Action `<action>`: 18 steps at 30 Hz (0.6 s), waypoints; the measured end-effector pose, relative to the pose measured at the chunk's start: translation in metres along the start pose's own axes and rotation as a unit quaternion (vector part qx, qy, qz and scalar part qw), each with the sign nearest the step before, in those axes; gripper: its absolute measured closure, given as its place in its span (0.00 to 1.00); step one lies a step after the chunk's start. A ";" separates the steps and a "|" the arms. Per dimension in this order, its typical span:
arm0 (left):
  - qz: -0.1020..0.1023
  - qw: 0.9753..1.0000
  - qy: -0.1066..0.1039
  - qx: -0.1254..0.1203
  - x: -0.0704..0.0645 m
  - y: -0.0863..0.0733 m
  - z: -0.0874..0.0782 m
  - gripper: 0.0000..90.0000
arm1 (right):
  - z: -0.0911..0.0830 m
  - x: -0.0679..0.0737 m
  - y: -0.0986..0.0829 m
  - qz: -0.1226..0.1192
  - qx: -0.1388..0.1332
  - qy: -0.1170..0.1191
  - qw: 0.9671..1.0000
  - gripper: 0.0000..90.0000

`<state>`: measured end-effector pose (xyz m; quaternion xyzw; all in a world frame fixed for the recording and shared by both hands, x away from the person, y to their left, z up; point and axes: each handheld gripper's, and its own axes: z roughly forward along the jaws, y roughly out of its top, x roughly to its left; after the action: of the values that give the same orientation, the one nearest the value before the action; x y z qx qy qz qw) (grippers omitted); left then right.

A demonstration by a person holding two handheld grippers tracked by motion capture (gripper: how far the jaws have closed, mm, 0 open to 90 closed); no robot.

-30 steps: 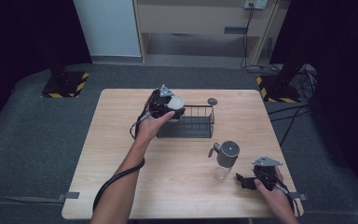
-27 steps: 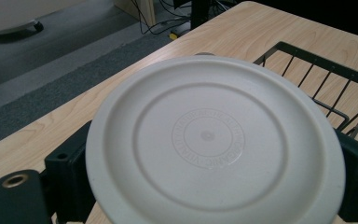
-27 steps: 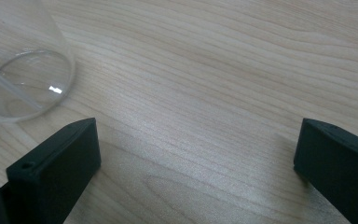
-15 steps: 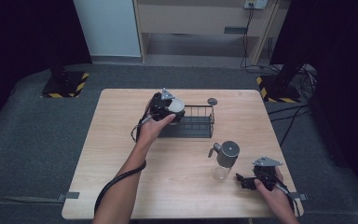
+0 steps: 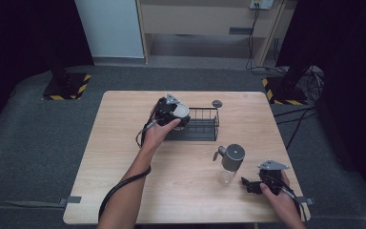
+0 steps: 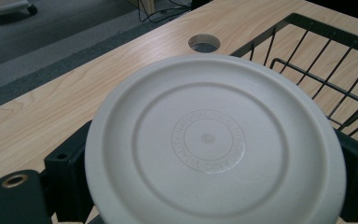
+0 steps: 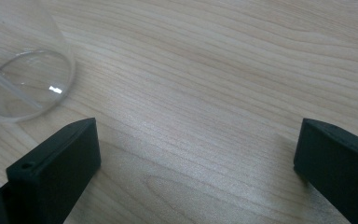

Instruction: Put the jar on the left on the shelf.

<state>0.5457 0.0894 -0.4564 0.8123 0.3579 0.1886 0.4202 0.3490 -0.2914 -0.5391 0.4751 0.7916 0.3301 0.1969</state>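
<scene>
L gripper (image 5: 171, 113) clamps white plate (image 6: 214, 140) over wire rack (image 5: 198, 125) near table far edge; not yet in, prob. racking. R gripper (image 5: 262, 183) wide open, empty, near-right corner by bottle (image 5: 230, 163).

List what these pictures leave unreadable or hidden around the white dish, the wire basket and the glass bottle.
- White dish: in the left gripper view its near rim is cut off by the bottom edge; the embossed ring of lettering is too faint to read.
- Wire basket: in the high view the left tool and hand cover its left end.
- Glass bottle: the right gripper view's top and left edges crop it to its base.
- Left tool's jaws: the dish hides most of them.
</scene>
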 end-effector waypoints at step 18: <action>-0.004 1.000 -0.002 -0.002 0.001 -0.001 0.000 0.10 | 0.000 0.000 0.000 0.000 0.000 0.000 1.000 0.01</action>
<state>0.5460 0.0910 -0.4574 0.8104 0.3598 0.1856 0.4234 0.3491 -0.2914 -0.5391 0.4750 0.7916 0.3301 0.1969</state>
